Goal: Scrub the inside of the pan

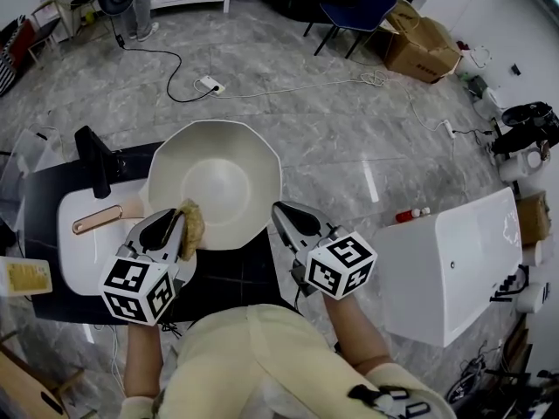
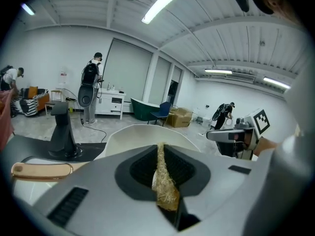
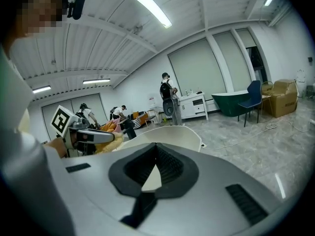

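Observation:
A cream, many-sided pan (image 1: 218,182) with a copper-coloured handle (image 1: 96,219) sits on the black table (image 1: 229,273). My left gripper (image 1: 182,225) is at the pan's near left rim, shut on a straw-coloured scrubber (image 1: 191,227). In the left gripper view the scrubber (image 2: 165,186) is squeezed flat between the jaws, with the pan (image 2: 142,136) just ahead. My right gripper (image 1: 281,212) is at the near right rim. In the right gripper view its jaws meet at the tips (image 3: 156,149) with a cream sliver between them, which looks like the pan's rim (image 3: 172,132).
A white tray (image 1: 74,256) lies under the handle, with a black stand (image 1: 94,160) behind it. A yellow box (image 1: 26,276) is at the far left. A white cabinet (image 1: 445,264) stands to the right. Cables, a blue chair (image 1: 362,7) and a cardboard box (image 1: 424,46) are on the floor beyond.

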A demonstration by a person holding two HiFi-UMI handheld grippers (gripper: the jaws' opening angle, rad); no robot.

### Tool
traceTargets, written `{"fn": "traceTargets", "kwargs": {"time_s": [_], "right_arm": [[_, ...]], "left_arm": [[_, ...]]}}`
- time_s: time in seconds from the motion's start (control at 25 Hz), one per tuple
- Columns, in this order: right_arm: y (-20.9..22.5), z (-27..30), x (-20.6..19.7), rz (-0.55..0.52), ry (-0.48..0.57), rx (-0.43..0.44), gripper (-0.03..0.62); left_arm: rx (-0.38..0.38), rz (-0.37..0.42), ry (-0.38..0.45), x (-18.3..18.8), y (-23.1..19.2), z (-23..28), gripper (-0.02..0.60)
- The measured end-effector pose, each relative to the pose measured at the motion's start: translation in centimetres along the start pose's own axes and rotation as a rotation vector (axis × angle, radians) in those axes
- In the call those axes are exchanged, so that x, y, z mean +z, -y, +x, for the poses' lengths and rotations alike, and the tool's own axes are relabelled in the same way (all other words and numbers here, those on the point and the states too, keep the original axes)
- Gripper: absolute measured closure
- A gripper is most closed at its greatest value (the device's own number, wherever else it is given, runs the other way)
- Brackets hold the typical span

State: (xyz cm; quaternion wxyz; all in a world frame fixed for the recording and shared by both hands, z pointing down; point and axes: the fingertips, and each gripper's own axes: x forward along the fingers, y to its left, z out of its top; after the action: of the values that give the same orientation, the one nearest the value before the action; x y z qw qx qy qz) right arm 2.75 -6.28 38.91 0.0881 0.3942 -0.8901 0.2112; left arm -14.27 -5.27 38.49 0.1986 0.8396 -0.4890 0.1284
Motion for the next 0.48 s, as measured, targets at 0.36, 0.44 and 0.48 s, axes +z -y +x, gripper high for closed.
{"fn": "traceTargets", "kwargs": {"time_s": [0.36, 0.44, 0.48], "right_arm": [[-0.4, 0.9, 0.4, -0.025, 0.001, 0.021, 0.579], [-0.4, 1.1, 0.3, -0.028, -0.01, 0.024, 0.58], [-0.3, 1.2, 0.2, -0.029, -0.015, 0.025, 0.58]], "left_arm": [[0.035, -0.066, 0.039, -0.5, -1.2, -0.7, 0.534], [0.037, -0.077, 0.039, -0.6, -1.4, -0.8, 0.534], [0.04, -0.079, 0.038, -0.7, -1.5, -0.8, 0.534]]}}
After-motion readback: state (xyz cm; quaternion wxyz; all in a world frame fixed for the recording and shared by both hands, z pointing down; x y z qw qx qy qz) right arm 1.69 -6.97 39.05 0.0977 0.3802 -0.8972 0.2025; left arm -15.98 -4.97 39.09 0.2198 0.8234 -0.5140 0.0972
